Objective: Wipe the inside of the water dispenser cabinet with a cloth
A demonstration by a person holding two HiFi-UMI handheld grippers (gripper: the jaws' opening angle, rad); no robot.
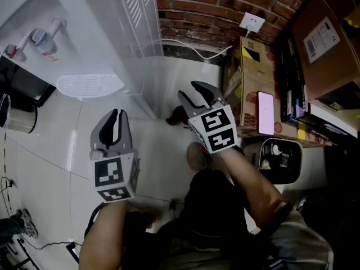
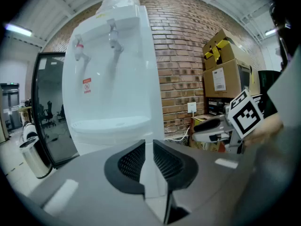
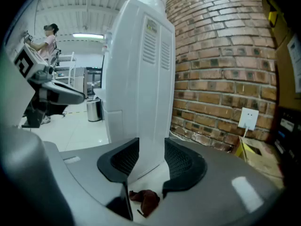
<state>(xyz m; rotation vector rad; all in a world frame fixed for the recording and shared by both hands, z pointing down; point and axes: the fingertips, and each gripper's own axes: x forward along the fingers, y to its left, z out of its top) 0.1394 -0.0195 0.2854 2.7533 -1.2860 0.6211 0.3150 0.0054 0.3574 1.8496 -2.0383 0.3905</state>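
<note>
- Tall white plastic water dispenser (image 1: 84,38) stands on the pale tiled floor (image 1: 50,151), filling the upper left of the head view. Two taps and a drip tray are seen on its front in the left gripper view (image 2: 113,79). A louvred side panel is seen in the right gripper view (image 3: 141,79).
- Small crumpled dark red-brown cloth (image 1: 177,116) is noted lying on the floor at the foot of the dispenser's near corner, middle of the head view. It is gripped by nothing. In the right gripper view it sits at lower centre (image 3: 146,200), below the gap between the jaws and clear of both.
- Left hand-held gripper (image 1: 115,120) is held lower left of centre and aimed at the dispenser front. Its jaws are clenched together with nothing between them (image 2: 149,147).
- Right hand-held gripper (image 1: 191,91) is held right of centre and aimed at the dispenser's corner. Its jaws are released and stand apart, empty (image 3: 151,149). The cloth lies just beyond its tips.
- Red brick wall (image 1: 225,4) runs along the top of the head view and carries a white wall socket (image 1: 252,21). A white cable (image 1: 191,49) is trailed from the socket towards the dispenser.
- Stacked brown cardboard boxes (image 1: 256,77) are seen at the right.
- Round steel bin (image 1: 14,117) is seen at the left edge.
</note>
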